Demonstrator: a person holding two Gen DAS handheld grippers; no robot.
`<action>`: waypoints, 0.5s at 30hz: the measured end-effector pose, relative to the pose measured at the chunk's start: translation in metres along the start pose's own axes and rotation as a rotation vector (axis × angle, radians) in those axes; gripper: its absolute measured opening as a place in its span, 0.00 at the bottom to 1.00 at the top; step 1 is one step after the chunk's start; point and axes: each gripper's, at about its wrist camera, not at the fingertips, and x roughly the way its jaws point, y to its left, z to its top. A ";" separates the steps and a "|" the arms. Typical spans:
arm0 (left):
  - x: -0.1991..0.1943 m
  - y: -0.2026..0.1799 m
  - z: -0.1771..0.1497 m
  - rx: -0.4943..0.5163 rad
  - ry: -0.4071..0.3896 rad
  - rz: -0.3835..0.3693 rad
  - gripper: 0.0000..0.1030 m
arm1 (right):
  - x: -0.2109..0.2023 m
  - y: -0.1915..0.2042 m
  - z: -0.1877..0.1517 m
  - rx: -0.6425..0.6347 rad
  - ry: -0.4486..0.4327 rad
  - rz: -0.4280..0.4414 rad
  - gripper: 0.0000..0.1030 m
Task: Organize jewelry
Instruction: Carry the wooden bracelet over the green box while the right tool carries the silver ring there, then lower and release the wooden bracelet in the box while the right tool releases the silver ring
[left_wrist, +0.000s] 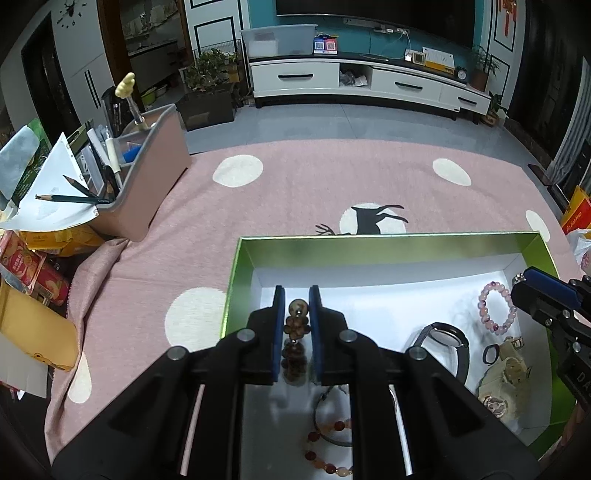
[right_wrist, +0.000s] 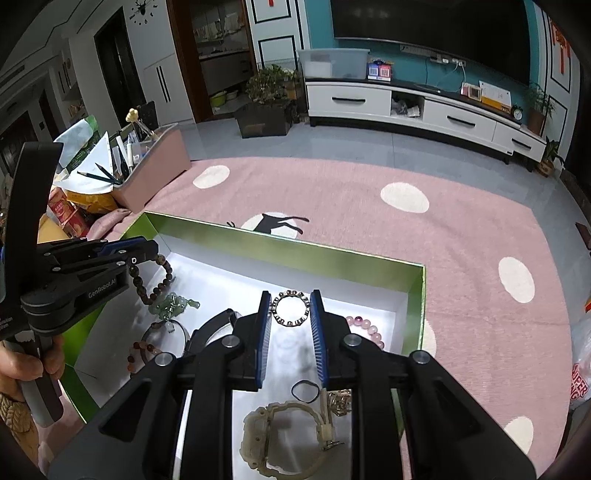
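left gripper (left_wrist: 296, 295) clamped on brown bead bracelet (left_wrist: 294, 343), lower centre over green box (left_wrist: 388, 245) | right gripper (right_wrist: 290, 306) fingers parted around silver bracelet (right_wrist: 290, 308), contact unclear | orange bracelet (left_wrist: 325, 450) half hidden at frame bottom

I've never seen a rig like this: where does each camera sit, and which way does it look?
Left wrist: sits on the left tongs, looking forward along them into the green box; they grip a brown bead bracelet.
Right wrist: sits on the right tongs, around a metal ring bracelet; a hand shows.
Shared: the box, the cream watch, each other's tongs.
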 end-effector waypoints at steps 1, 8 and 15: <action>0.002 -0.001 0.000 0.001 0.005 0.000 0.12 | 0.001 -0.001 0.000 0.007 0.005 0.006 0.20; 0.003 -0.003 0.001 0.010 0.009 -0.004 0.12 | 0.008 -0.004 0.002 0.019 0.032 0.011 0.20; 0.004 -0.006 0.001 0.018 0.016 -0.001 0.12 | 0.010 -0.003 0.004 0.015 0.044 0.011 0.20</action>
